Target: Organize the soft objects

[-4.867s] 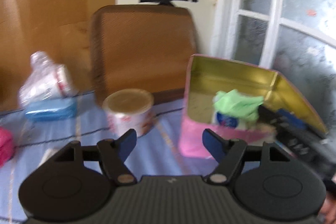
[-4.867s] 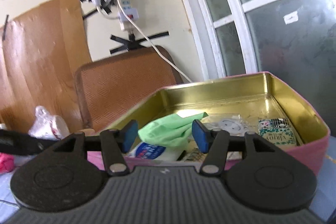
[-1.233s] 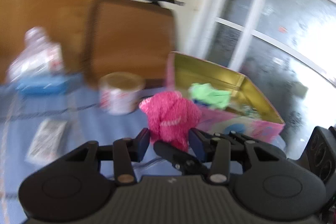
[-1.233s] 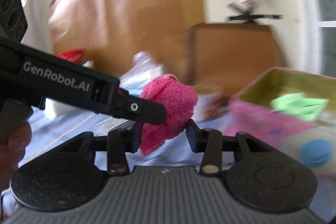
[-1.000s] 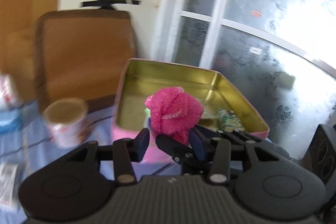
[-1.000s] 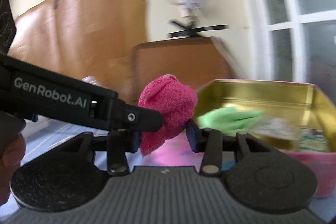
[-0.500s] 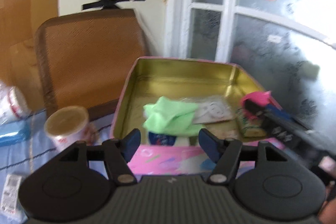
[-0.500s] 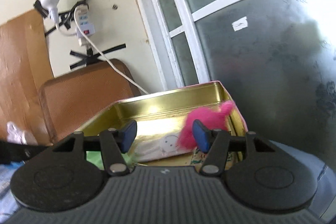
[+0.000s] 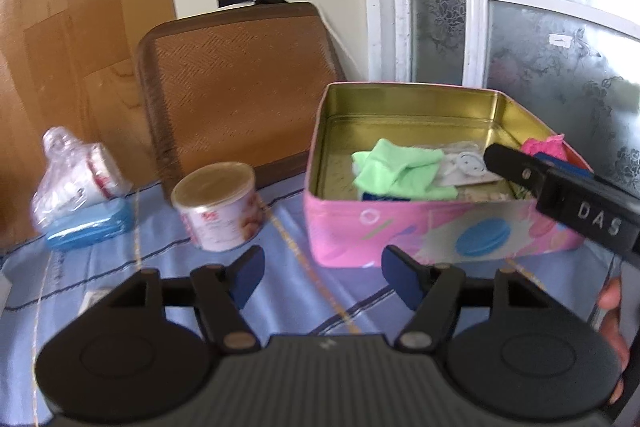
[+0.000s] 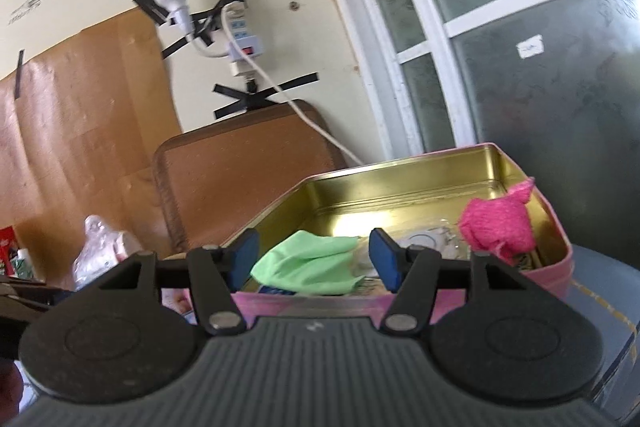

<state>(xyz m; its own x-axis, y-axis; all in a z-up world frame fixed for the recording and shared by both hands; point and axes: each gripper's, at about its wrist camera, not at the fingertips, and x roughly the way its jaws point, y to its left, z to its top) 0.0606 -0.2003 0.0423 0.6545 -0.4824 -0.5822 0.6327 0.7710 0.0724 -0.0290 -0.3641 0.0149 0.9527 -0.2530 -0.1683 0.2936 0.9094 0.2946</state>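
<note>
Two grippers are hanging near the pink tin [image 9: 420, 231], both with jaws spread wide and holding nothing: the left gripper [image 9: 322, 277] in front of it, the right gripper [image 10: 314, 257] at its near edge. A pink cloth [image 10: 498, 229] is sitting inside the tin's right corner, a green cloth [image 10: 310, 263] lying inside toward its left.

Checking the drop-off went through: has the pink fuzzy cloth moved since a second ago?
Yes. The pink cloth has left the right hand-held gripper and now lies inside the pink tin, at its right wall.
</note>
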